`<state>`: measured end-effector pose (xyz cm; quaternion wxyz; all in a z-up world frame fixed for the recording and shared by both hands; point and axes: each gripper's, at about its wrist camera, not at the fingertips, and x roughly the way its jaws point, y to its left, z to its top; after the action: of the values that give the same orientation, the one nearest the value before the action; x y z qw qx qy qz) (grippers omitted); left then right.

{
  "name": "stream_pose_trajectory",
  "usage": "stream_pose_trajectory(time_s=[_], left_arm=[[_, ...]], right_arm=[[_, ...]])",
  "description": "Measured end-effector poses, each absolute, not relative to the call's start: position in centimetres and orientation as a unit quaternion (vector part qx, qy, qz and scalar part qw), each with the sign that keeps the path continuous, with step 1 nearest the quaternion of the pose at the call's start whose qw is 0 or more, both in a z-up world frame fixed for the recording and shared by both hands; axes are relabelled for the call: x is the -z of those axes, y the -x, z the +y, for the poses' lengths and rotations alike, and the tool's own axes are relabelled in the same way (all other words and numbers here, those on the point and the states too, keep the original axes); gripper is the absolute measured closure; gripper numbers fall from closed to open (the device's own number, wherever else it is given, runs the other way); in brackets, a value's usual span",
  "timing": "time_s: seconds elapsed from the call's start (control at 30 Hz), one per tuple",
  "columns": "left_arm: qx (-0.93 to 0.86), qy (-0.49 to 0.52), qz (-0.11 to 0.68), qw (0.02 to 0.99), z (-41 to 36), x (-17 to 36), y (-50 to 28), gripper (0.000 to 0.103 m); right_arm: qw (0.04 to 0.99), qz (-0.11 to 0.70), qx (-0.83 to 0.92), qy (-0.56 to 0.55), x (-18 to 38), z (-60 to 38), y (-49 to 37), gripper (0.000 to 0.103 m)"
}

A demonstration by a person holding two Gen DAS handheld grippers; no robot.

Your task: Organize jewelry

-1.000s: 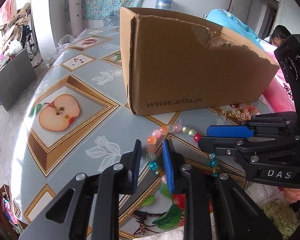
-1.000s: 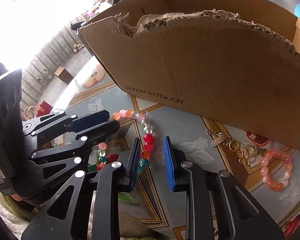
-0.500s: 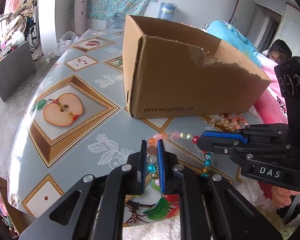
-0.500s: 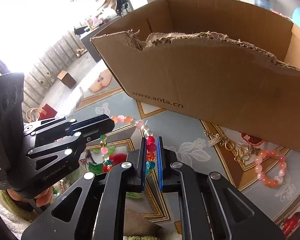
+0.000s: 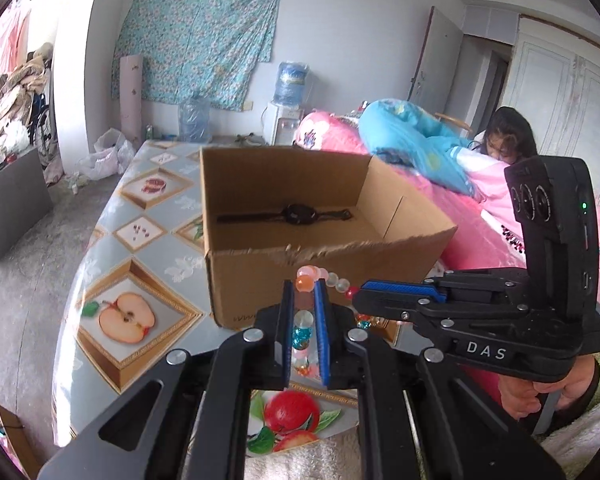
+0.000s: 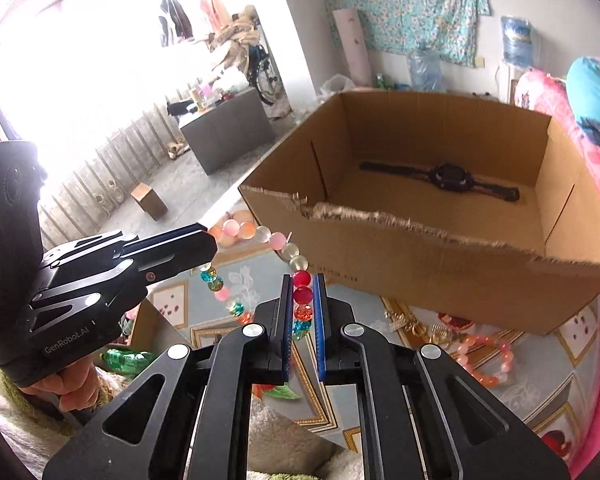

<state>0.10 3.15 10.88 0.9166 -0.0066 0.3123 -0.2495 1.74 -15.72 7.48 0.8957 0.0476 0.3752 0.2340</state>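
Observation:
A bead necklace (image 5: 302, 330) of pink, orange, clear, red and teal beads hangs in the air between both grippers. My left gripper (image 5: 303, 292) is shut on one part of it. My right gripper (image 6: 302, 284) is shut on another part (image 6: 302, 295). The strand (image 6: 260, 234) spans between them just before the torn front wall of an open cardboard box (image 6: 440, 240). The box (image 5: 300, 258) holds a black wristwatch (image 5: 298, 214), also seen in the right wrist view (image 6: 452, 176). A pink bead bracelet (image 6: 488, 360) and gold chain jewelry (image 6: 416, 322) lie on the table by the box.
The table (image 5: 116, 264) has a blue fruit-print cloth. A bed with pink and blue quilts (image 5: 412, 140) and a person (image 5: 504, 140) are at the right. The other gripper body (image 5: 500, 320) is close on the right.
Both grippers closed on the necklace and lifted it off the table, rising to the level of the box rim; the inside of the box now shows.

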Motion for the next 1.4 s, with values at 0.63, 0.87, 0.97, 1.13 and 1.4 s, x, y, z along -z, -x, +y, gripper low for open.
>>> stream_pose_trajectory(time_s=[0.63, 0.87, 0.97, 1.13, 1.4], left_arm=[[0.261, -0.017, 0.318, 0.911, -0.2, -12.6, -11.2, 0.094], [0.214, -0.041, 0.372, 0.903, -0.7, -9.0, -14.9, 0.093], [0.189, -0.044, 0.385, 0.902, -0.6, -7.9, -16.4, 0.093], [0.185, -0.016, 0.36, 0.914, 1.0, -8.7, -15.4, 0.087], [0.215, 0.012, 0.328, 0.92, 3.1, -10.5, -10.5, 0.087]], right_arm=[[0.885, 0.404, -0.22, -0.072, -7.6, -17.1, -11.6, 0.095], [0.859, 0.469, -0.197, -0.053, -5.0, -15.1, -16.8, 0.09], [0.862, 0.473, -0.172, -0.064, -4.8, -15.8, -17.7, 0.084], [0.878, 0.438, -0.176, -0.083, -6.2, -18.0, -15.2, 0.082], [0.888, 0.383, -0.216, -0.133, -8.1, -22.5, -8.2, 0.075]])
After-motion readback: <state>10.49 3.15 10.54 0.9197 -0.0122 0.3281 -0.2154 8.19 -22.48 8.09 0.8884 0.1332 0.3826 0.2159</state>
